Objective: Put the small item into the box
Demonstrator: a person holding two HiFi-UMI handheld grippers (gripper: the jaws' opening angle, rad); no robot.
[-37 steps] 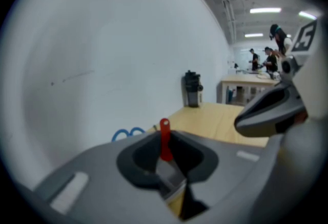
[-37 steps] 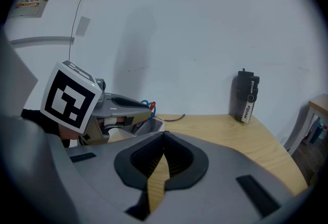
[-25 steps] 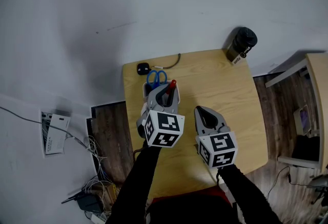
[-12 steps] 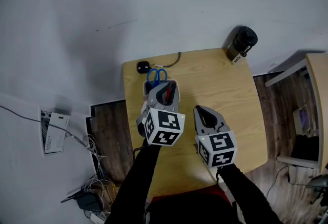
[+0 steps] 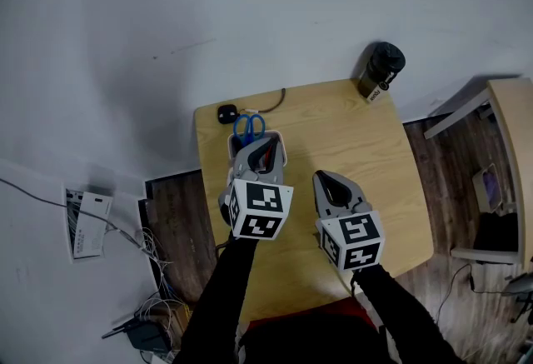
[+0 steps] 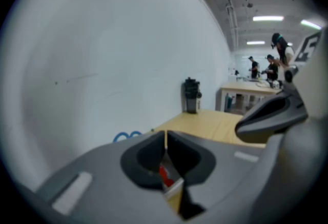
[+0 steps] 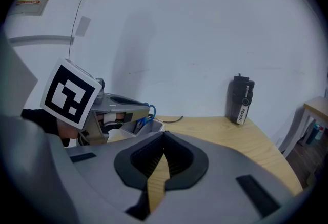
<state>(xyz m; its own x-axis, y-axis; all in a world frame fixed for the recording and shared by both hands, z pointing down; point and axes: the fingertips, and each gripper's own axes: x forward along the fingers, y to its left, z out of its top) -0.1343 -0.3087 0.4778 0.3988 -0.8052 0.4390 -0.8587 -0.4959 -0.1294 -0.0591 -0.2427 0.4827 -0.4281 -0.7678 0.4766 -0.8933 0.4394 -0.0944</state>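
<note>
A white box (image 5: 232,146) stands at the wooden table's (image 5: 358,137) far left, with blue scissors (image 5: 245,124) upright in it. My left gripper (image 5: 260,151) hovers right over the box, jaws shut tip to tip. Through the hole behind the tips a red item (image 5: 265,157) shows down in the box, and it appears as a red patch (image 6: 165,177) in the left gripper view. My right gripper (image 5: 332,184) is shut over the bare tabletop, with nothing in it. The right gripper view shows the box (image 7: 149,126) and the scissors (image 7: 149,112) beside the left gripper (image 7: 143,112).
A black bottle (image 5: 381,69) stands at the table's far right corner. A small black object (image 5: 225,112) with a cable lies behind the box. Another table (image 5: 510,146) is to the right. Cables (image 5: 154,321) and a paper (image 5: 83,222) lie on the floor at left.
The red item stuck up past the left jaw tips one second ago; now it sits low inside the box under the shut jaws. The right gripper has stayed put.
</note>
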